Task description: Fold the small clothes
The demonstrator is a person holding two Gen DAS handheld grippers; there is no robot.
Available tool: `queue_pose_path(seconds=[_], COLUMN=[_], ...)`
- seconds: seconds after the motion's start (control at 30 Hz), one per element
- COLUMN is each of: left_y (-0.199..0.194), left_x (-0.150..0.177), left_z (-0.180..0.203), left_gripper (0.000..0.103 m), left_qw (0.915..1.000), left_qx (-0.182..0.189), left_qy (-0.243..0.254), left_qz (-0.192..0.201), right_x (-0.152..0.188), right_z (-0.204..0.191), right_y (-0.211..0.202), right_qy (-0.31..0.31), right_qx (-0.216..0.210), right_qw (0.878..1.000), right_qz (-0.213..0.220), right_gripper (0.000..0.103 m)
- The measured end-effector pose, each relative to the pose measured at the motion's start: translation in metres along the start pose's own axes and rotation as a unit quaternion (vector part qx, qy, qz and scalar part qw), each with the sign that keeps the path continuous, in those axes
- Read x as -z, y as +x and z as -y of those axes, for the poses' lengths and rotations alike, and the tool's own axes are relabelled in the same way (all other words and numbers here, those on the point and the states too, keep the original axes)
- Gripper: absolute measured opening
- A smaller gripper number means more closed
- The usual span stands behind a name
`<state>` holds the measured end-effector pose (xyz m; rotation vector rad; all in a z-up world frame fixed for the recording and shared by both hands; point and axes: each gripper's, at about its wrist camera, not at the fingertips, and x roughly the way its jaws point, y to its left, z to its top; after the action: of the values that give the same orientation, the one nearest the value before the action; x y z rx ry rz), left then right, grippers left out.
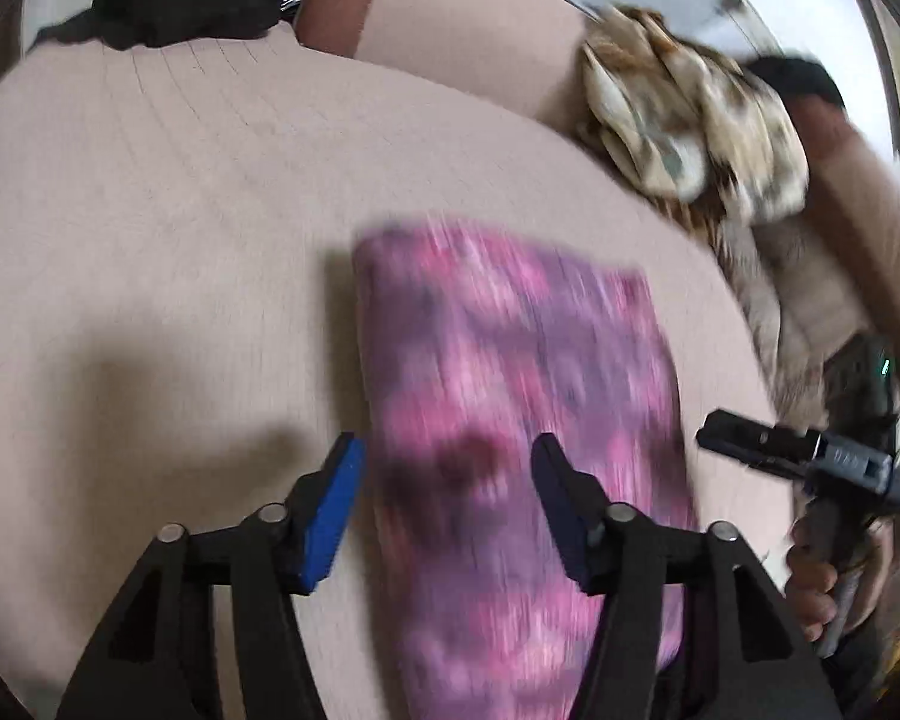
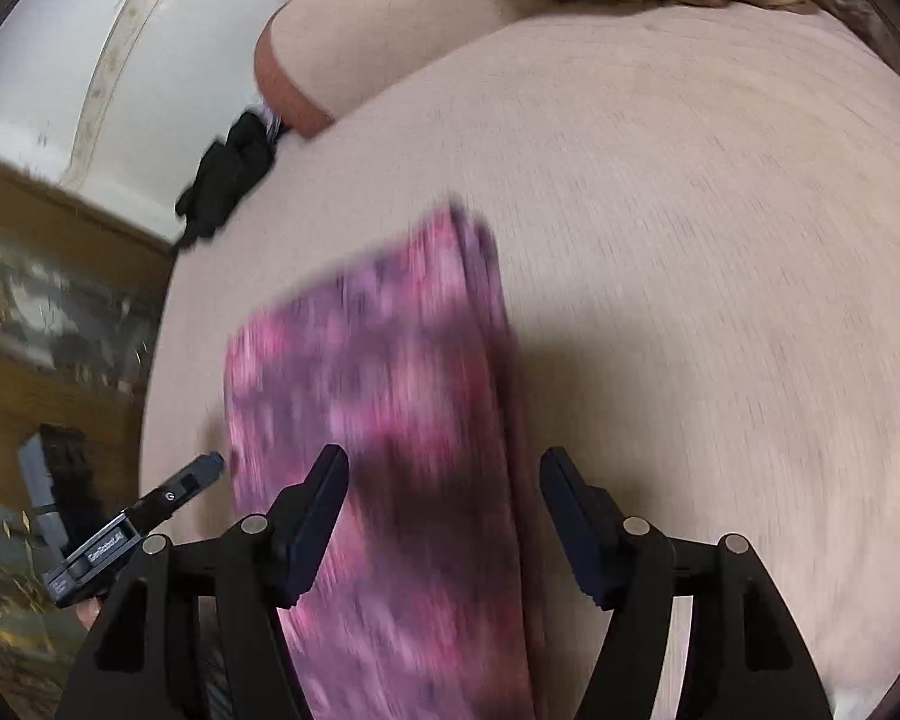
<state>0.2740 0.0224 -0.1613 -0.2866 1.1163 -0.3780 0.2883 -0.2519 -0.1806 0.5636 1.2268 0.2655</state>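
Note:
A pink and purple tie-dye garment (image 1: pixel 510 372), folded into a long strip, lies on the beige cushioned surface (image 1: pixel 168 228) and runs off the near edge of both views. My left gripper (image 1: pixel 447 450) hovers over its near left part, jaws open, blue pads apart and not pressing the cloth. In the right wrist view the same garment (image 2: pixel 378 396) lies under my right gripper (image 2: pixel 444 459), which is also open, one finger over the cloth and the other beyond its right edge. Each gripper shows in the other's view: the right gripper (image 1: pixel 714 435), the left gripper (image 2: pixel 210 468). Both views are blurred.
A black garment (image 1: pixel 180 0) lies at the far left edge of the surface, also seen as the black garment (image 2: pixel 228 180). A pile of beige and brown patterned clothes (image 1: pixel 690 132) sits at the far right. A person's hand (image 1: pixel 816 588) holds the right gripper's handle.

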Motion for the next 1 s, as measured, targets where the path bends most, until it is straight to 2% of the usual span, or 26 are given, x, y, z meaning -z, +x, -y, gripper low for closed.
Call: queue_pose_path(seconds=[0.07, 0.13, 0.17, 0.2, 0.23, 0.27, 0.3, 0.33, 0.4, 0.47, 0.5, 0.53, 0.57, 0.6, 0.63, 0.67, 0.7, 0.77, 0.83, 0.9, 0.93, 1.0], left_y=[-0.001, 0.009, 0.011, 0.007, 0.004, 0.004, -0.001, -0.008, -0.024, -0.031, -0.024, -0.012, -0.005, -0.01, -0.015, -0.019, -0.026, -0.034, -0.037, -0.041, -0.046, -0.061], left_x=[0.036, 0.061, 0.071, 0.077, 0.081, 0.082, 0.082, 0.08, 0.081, 0.087, 0.093, 0.098, 0.105, 0.108, 0.111, 0.115, 0.121, 0.135, 0.148, 0.152, 0.15, 0.147], left_z=[0.009, 0.009, 0.008, 0.009, 0.012, 0.013, 0.012, 0.011, 0.011, 0.009, 0.009, 0.009, 0.009, 0.01, 0.015, 0.018, 0.021, 0.021, 0.016, 0.009, 0.006, 0.006], left_gripper=[0.061, 0.058, 0.052, 0.037, 0.02, 0.019, 0.016, 0.014, 0.013, 0.012, 0.013, 0.021, 0.023, 0.025, 0.031, 0.032, 0.036, 0.044, 0.051, 0.051, 0.051, 0.055], left_qw=[0.9997, 0.9984, 0.9976, 0.998, 0.9985, 0.9984, 0.9979, 0.9976, 0.9972, 0.9972, 0.9977, 0.9974, 0.9969, 0.997, 0.9969, 0.9971, 0.9978, 0.998, 0.9977, 0.9956, 0.9948, 0.9921], left_qx=[0.0, -0.005, -0.011, -0.02, -0.023, -0.02, -0.019, -0.01, 0.005, -0.004, -0.02, -0.037, -0.044, -0.047, -0.057, -0.056, -0.047, -0.049, -0.055, -0.071, -0.064, -0.056], left_qy=[-0.002, -0.025, -0.046, -0.05, -0.042, -0.044, -0.055, -0.065, -0.075, -0.073, -0.065, -0.06, -0.063, -0.061, -0.053, -0.049, -0.046, -0.038, -0.034, -0.053, -0.068, -0.076], left_qz=[-0.023, -0.051, -0.051, -0.034, -0.027, -0.029, -0.026, -0.021, 0.003, 0.016, 0.008, -0.011, -0.018, -0.006, -0.012, -0.014, -0.006, 0.007, 0.021, 0.031, 0.042, 0.082], right_x=[0.03, 0.051, 0.059, 0.067, 0.073, 0.076, 0.077, 0.079, 0.083, 0.09, 0.092, 0.094, 0.094, 0.096, 0.1, 0.102, 0.108, 0.123, 0.138, 0.148, 0.149, 0.153], right_z=[0.003, 0.007, 0.006, 0.005, 0.001, 0.003, 0.006, 0.006, -0.001, 0.001, 0.004, 0.009, 0.011, 0.012, 0.012, 0.012, 0.012, 0.014, 0.017, 0.019, 0.014, 0.007], right_y=[-0.004, 0.0, 0.005, 0.009, 0.014, 0.012, 0.009, 0.005, -0.009, -0.015, -0.012, -0.007, -0.003, -0.004, -0.009, -0.013, -0.02, -0.029, -0.03, -0.035, -0.039, -0.044], right_qy=[0.006, 0.007, 0.005, -0.006, -0.023, -0.02, -0.01, -0.005, -0.024, -0.028, -0.024, -0.012, -0.005, -0.003, -0.002, -0.003, -0.004, -0.009, -0.01, -0.002, -0.009, -0.025], right_qx=[0.014, -0.002, -0.009, -0.006, 0.013, 0.015, 0.01, 0.007, 0.036, 0.057, 0.061, 0.054, 0.049, 0.048, 0.049, 0.045, 0.03, 0.012, 0.019, 0.005, 0.005, 0.012], right_qw=[1.0, 1.0, 1.0, 0.999, 0.999, 0.999, 1.0, 1.0, 0.999, 0.998, 0.998, 0.998, 0.999, 0.999, 0.999, 0.999, 0.999, 0.999, 0.999, 0.999, 0.998, 0.997], right_qz=[-0.007, -0.023, -0.03, -0.034, -0.031, -0.026, -0.022, -0.016, 0.008, 0.014, 0.008, -0.004, -0.007, -0.002, 0.003, 0.007, 0.016, 0.032, 0.041, 0.053, 0.061, 0.071], right_gripper=[0.071, 0.071, 0.062, 0.042, 0.037, 0.033, 0.018, 0.012, 0.008, 0.008, 0.008, 0.009, 0.01, 0.013, 0.017, 0.031, 0.055, 0.076, 0.076, 0.075, 0.075, 0.075])
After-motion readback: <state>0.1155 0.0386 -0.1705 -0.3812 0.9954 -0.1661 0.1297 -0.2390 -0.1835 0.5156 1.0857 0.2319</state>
